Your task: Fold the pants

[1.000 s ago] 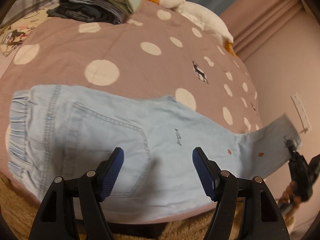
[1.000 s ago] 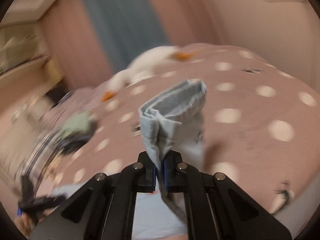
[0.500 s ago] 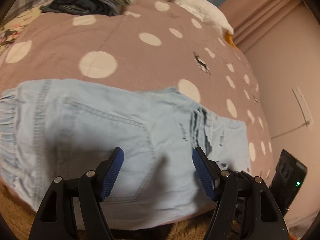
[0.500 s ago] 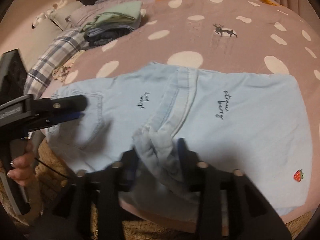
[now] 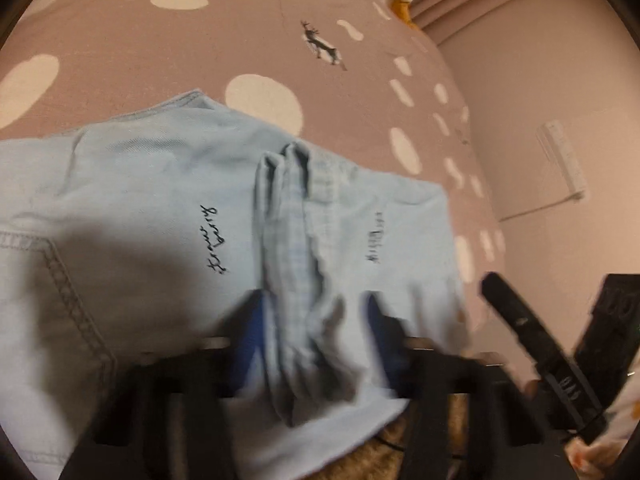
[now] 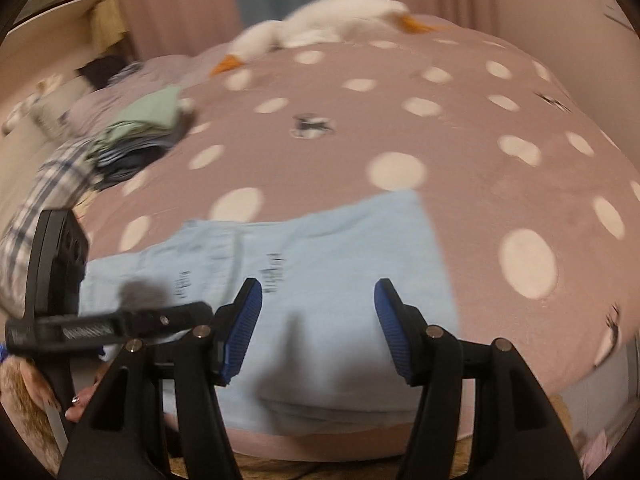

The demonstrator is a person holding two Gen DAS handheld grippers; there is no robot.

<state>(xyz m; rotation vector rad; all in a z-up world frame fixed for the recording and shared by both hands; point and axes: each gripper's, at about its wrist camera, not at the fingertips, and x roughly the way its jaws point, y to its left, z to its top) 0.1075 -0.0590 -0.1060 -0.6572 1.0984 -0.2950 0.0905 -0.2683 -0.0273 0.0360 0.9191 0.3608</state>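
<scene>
Pants (image 5: 132, 216) of light blue denim lie flat on the bed (image 5: 140, 52), near its front edge, on a mauve cover with cream dots. One leg is folded back over the rest, and its bunched hem (image 5: 296, 320) stands up as a ridge across the middle of the garment.

Left tongs (image 5: 316, 340): the jaws have just been closing and now sit on either side of the hem ridge. The frame is blurred, so it cannot be told whether the blue pads press the cloth.

Right tongs (image 6: 318, 328): the jaws have just been opening and stand apart above the folded leg (image 6: 340, 260), with nothing gripped between the pads.

In the right wrist view, the left tongs enter from the left edge, just beside the right ones. A stack of folded clothes (image 6: 136, 140) rests further back on the bed, well apart from the pants. A white plush goose (image 6: 320, 24) lies at the far end.
</scene>
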